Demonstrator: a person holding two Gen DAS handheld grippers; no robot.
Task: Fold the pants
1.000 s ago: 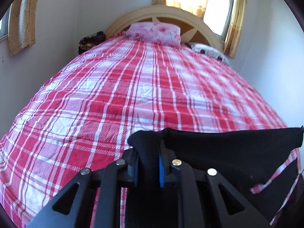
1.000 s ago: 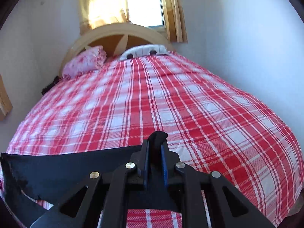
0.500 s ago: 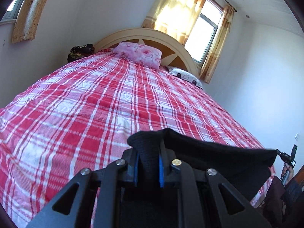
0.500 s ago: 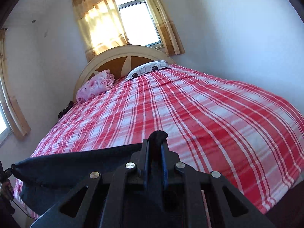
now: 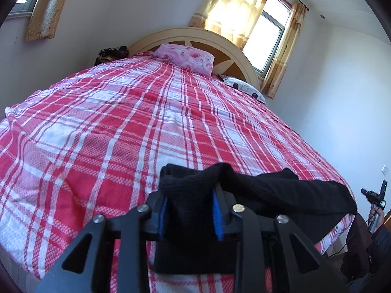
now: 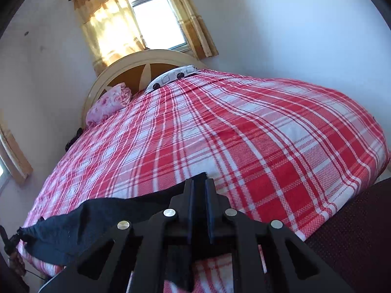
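Note:
The black pants (image 5: 281,190) lie stretched across the near edge of the red plaid bed (image 5: 122,122). My left gripper (image 5: 190,195) holds a thick bunched end of them; its jaws are opening, and the cloth still fills the gap and touches both blue pads. My right gripper (image 6: 198,183) is shut on the thin other end of the pants (image 6: 97,217), which sag to the left over the bedspread (image 6: 244,146). Each gripper shows small in the other's view: the right one (image 5: 374,195) in a hand at the far right, the left one (image 6: 7,239) at the far left.
A pink flowered pillow (image 5: 185,58) and a white patterned pillow (image 5: 244,88) lie against the curved headboard (image 5: 195,34). A dark bundle (image 5: 112,53) sits at the far left corner. Walls flank the bed. A dark red surface (image 6: 354,219) fills the right wrist view's lower right.
Both grippers came down and back toward the near edge of the bed, and the pants now sag onto the bedspread. The left jaws have widened around the cloth.

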